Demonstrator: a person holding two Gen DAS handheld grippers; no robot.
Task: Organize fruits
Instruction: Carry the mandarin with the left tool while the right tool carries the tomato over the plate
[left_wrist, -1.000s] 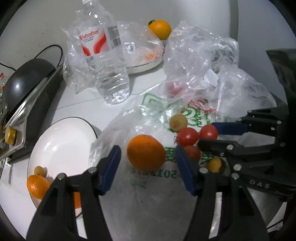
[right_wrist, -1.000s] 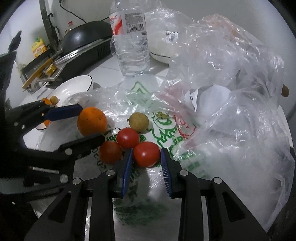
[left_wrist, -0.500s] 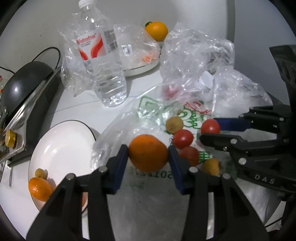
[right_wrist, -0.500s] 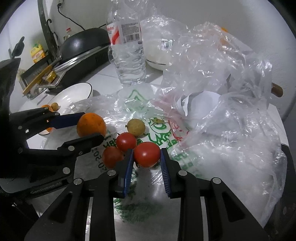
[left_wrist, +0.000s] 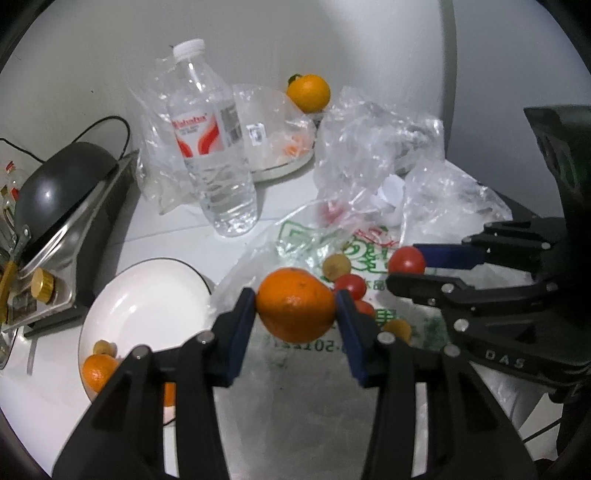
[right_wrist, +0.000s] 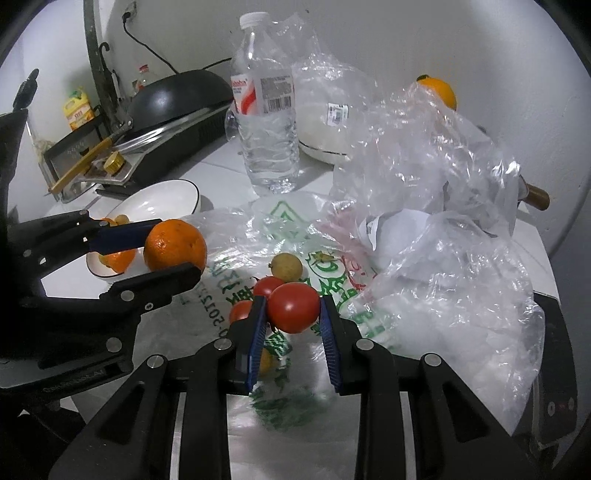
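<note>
My left gripper (left_wrist: 295, 312) is shut on an orange (left_wrist: 295, 309), held a little above the printed plastic bag (left_wrist: 325, 354). My right gripper (right_wrist: 292, 309) is shut on a red tomato (right_wrist: 293, 307), lifted off the same bag (right_wrist: 236, 273). The left gripper (right_wrist: 162, 254) with its orange (right_wrist: 174, 245) shows at the left of the right wrist view, and the right gripper (left_wrist: 406, 263) with its tomato (left_wrist: 406, 260) at the right of the left wrist view. Two more tomatoes (right_wrist: 267, 286) and small yellowish fruits (right_wrist: 285, 265) lie on the bag. A white bowl (left_wrist: 147, 295) to the left holds an orange (left_wrist: 96, 372) and a small fruit (left_wrist: 102, 347).
A water bottle (left_wrist: 212, 147) stands behind the bag. Further back is a white plate under plastic (left_wrist: 284, 147) with another orange (left_wrist: 308, 92). Crumpled clear bags (right_wrist: 443, 192) fill the right side. A black cooker (left_wrist: 66, 192) sits at the left edge.
The left jaws closed onto the orange. Both grippers then rose, lifting the orange and the tomato off the bag.
</note>
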